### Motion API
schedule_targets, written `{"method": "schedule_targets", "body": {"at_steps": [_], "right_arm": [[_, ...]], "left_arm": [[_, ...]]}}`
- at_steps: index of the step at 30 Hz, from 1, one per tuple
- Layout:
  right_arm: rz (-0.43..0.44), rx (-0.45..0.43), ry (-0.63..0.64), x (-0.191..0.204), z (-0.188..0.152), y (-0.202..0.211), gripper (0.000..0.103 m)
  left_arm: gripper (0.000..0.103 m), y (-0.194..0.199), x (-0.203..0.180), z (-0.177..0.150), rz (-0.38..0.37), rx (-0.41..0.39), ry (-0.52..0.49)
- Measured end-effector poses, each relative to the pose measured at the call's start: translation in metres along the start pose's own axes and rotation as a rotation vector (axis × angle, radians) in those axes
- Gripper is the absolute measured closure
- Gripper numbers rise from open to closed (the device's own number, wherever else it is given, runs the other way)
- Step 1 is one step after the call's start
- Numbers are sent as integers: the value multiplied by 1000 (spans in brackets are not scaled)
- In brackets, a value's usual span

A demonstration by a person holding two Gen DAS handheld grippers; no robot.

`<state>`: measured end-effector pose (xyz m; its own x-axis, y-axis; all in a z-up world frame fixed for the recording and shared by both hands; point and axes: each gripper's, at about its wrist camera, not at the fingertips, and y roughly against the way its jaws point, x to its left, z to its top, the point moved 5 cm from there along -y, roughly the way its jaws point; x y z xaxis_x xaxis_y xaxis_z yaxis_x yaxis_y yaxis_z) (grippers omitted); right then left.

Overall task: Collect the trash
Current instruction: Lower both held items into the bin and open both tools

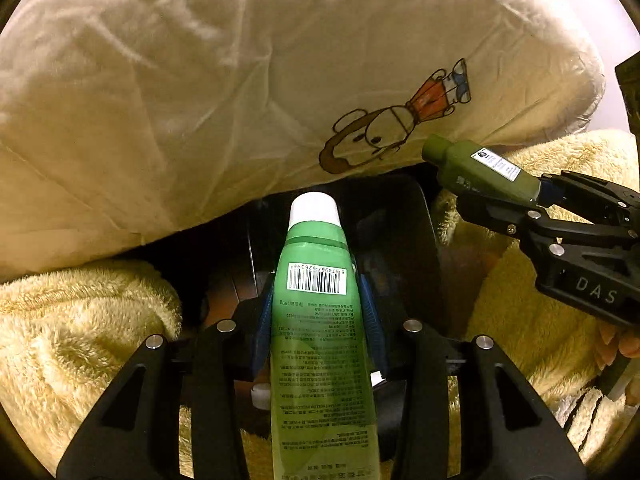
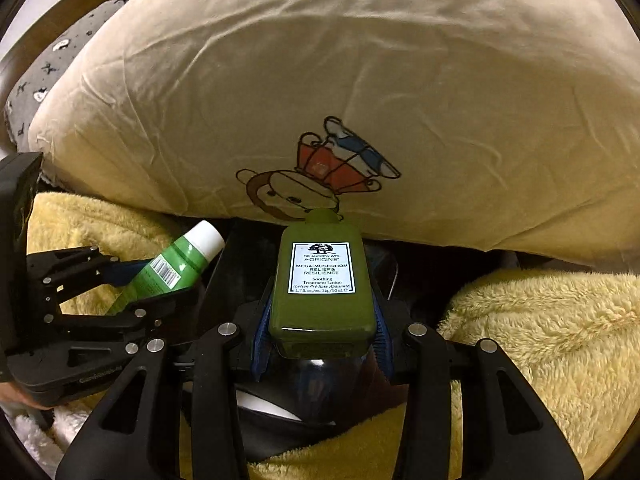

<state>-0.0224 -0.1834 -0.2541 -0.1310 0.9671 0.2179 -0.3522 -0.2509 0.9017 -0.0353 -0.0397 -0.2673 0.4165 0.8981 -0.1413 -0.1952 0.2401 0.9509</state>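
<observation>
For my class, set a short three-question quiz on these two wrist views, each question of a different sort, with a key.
1. True or false: the left gripper is shut on the tube with the white cap.
2. Which item does the right gripper hold? A) a can B) the olive lotion bottle C) a paper cup
3. Fill in: above both items lies a cream ____ with a cartoon print.

Key
1. True; the blue pads press on its sides.
2. B
3. pillow
</observation>
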Motion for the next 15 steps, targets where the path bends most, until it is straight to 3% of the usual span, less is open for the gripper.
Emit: {"method": "schedule_targets", "body": {"at_steps": [1,4,11,15], "right_arm": [[-6,-9,2,0,1,2,55],[-12,-28,-7,-6,7,3,33],[-41,-102,-14,-13,17,25,24],[-109,-229,3,-23,34,62,18]], "left_arm": [[63,0,1,0,2,1,4],[42,4,-1,4,15,-13,11],[31,30,3,15,47,-85,23],[26,62,9,27,106,-173,5]]}}
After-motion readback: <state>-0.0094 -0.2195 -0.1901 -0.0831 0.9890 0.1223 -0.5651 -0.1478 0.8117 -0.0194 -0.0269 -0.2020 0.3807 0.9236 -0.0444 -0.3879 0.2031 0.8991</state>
